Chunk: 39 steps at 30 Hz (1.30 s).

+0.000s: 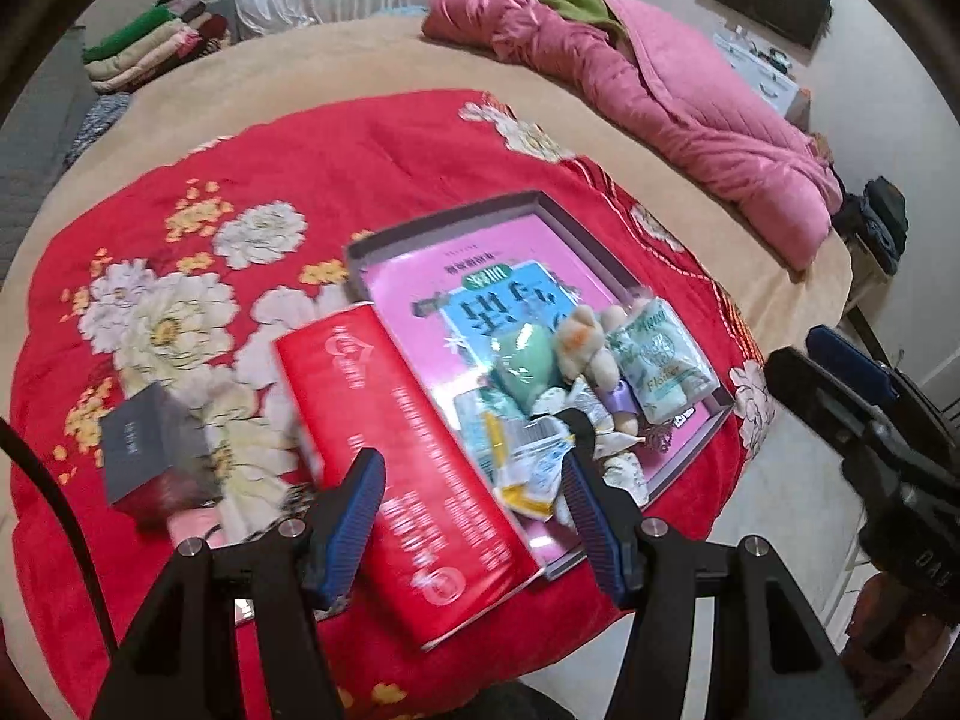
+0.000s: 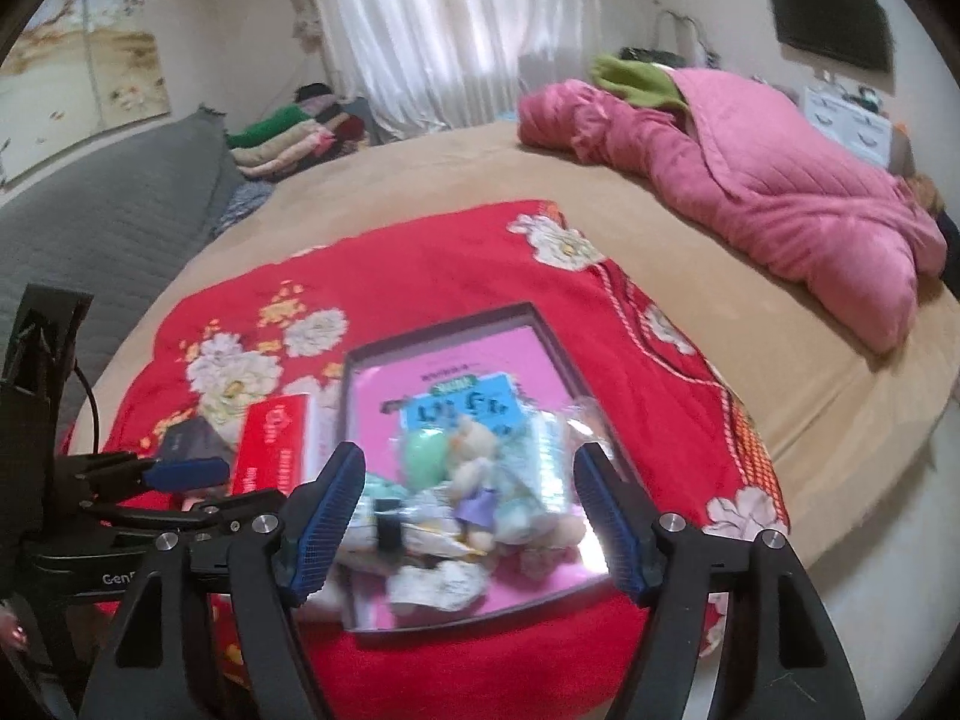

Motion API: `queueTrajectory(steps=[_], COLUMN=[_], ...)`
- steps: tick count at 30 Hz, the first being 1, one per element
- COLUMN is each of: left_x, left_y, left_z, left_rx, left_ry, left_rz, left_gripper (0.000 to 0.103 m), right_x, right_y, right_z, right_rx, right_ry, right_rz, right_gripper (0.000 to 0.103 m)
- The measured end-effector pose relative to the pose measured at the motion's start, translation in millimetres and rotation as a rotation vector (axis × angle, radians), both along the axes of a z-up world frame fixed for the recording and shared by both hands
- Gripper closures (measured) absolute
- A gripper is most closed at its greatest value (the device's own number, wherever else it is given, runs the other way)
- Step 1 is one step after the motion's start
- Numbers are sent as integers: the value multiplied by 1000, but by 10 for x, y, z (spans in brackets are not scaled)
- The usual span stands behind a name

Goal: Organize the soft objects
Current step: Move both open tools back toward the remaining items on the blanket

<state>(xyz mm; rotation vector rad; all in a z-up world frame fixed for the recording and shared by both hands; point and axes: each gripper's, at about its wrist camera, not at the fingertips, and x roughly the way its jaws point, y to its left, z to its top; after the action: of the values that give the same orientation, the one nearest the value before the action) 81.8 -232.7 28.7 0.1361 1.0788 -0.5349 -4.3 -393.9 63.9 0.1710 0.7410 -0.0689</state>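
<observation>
Bed (image 2: 456, 180) under red quilt (image 1: 336, 168); on it a tray (image 1: 708, 441) holding the soft stuff: tissue pack (image 1: 657, 360), plush (image 1: 585, 339), green sponge (image 1: 522, 363), wrappers. Red box (image 1: 390, 468) touches the tray's left edge, grey box (image 1: 150, 444) further left. Both my tongs, left (image 1: 474, 474) and right (image 2: 471, 468), gape wide, holding nothing, above the pile. Looks like approach step; next I'd lower right onto the plush and close.
</observation>
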Motion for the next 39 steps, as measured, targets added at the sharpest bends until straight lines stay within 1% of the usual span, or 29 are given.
queueTrajectory(steps=[3,6,11,15,18,21,24,29,33,39], left_x=[-23,-43,-45,12,57,93,124,184,270,388], left_y=[248,482,1067,1519,1831,2028,2142,2153,2106,2004], left_z=[53,79,87,-3,-131,-279,-445,-692,-901,-1133], left_rx=[-17,-11,-12,7,6,15,16,15,-19,-37], left_ry=[0,-14,-23,-11,21,54,89,143,206,259], left_rz=[35,73,167,246,301,337,346,334,322,323], left_gripper=[42,42,42,42,42,42,42,42,42,42], right_x=[4,33,63,82,112,138,158,204,232,269], right_y=[220,475,927,1246,1514,1812,2038,2310,2341,2346], right_z=[40,63,69,33,-37,-166,-325,-675,-856,-956], right_rx=[-13,-14,-32,-52,-75,-124,-175,-268,-284,-294], right_ry=[-5,-3,4,17,42,78,115,188,228,249], right_rz=[45,96,187,255,319,388,439,514,522,527], right_gripper=[29,29,29,29,29,29,29,29,29,29])
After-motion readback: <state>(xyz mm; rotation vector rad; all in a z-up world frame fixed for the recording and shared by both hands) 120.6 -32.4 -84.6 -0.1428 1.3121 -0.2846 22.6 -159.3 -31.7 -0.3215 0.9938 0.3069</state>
